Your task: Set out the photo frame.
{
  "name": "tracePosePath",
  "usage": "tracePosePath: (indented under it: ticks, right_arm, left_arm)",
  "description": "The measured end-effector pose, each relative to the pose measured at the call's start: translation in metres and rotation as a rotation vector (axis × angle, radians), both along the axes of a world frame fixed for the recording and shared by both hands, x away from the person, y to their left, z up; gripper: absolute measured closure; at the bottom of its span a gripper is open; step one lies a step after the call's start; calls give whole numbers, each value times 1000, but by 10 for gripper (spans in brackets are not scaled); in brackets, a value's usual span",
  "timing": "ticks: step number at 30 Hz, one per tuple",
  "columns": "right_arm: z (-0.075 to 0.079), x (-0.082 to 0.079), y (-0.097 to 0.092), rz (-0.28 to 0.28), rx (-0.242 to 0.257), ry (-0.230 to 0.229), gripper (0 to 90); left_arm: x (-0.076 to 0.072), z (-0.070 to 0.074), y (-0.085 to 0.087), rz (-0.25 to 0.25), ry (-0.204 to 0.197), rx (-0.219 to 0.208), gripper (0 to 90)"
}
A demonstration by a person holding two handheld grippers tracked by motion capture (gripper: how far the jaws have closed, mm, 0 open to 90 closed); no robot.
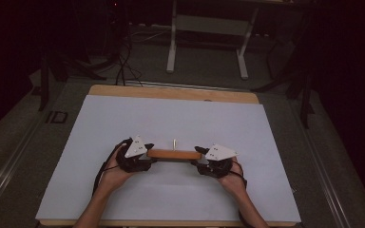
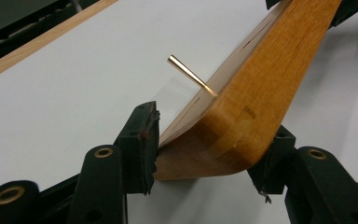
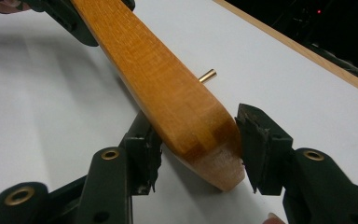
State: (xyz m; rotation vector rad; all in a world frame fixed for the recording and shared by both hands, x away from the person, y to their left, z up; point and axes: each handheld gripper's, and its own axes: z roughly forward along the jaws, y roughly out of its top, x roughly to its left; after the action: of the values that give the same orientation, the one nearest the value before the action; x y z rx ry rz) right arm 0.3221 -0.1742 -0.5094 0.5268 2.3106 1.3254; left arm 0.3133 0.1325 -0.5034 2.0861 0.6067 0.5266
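The long orange-brown wooden block (image 1: 174,154) with a brass pin (image 1: 174,143) is held just above the white table sheet (image 1: 123,118), long axis spanning left gripper (image 1: 148,153) to right gripper (image 1: 200,155). 2 end grips are noted, each gripper clamped on its near end.

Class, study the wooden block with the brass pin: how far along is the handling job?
Done: both ends gripped, left hand-held gripper and right hand-held gripper clamping the wooden block. In hand: the block, its brass pin sticking out of one face. Left: whatever move follows; the white table sheet shows no target.
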Motion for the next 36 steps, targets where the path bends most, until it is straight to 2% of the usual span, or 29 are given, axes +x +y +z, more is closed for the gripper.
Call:
tracePosePath:
  ticks: [8,15,36]
  right_arm:
    - [1,2,-1,-6,9,7,511]
    - [2,2,-2,-12,24,3,515]
    - [4,2,-2,-19,54,6,533]
  left_arm:
    - [-1,1,-2,6,-22,23,515]
    - [0,3,0,7,-19,10,529]
    - [-2,5,-1,11,-30,13,559]
